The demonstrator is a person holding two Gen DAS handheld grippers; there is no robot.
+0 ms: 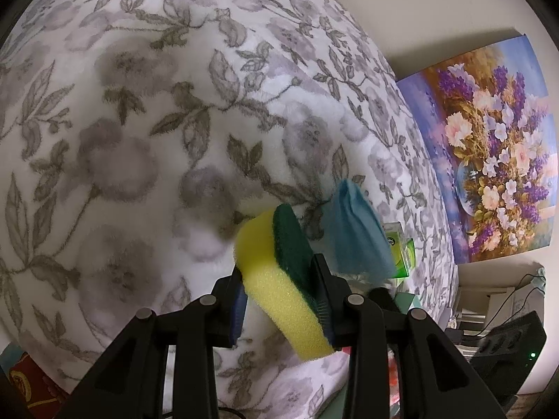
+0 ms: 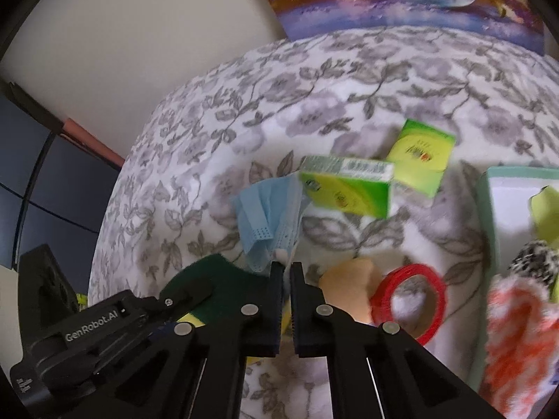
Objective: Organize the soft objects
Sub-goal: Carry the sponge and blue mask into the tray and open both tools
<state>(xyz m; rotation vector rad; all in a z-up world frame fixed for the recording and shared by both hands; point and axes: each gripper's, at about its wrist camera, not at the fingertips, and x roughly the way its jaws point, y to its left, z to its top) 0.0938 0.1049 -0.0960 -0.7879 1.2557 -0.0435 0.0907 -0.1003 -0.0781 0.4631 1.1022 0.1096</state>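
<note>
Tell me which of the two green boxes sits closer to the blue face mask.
The nearer green box, lying beside the blue face mask; the other green box lies beyond it.

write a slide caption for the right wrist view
Right gripper shut on blue face mask over floral blanket, green boxes just beyond.
</note>
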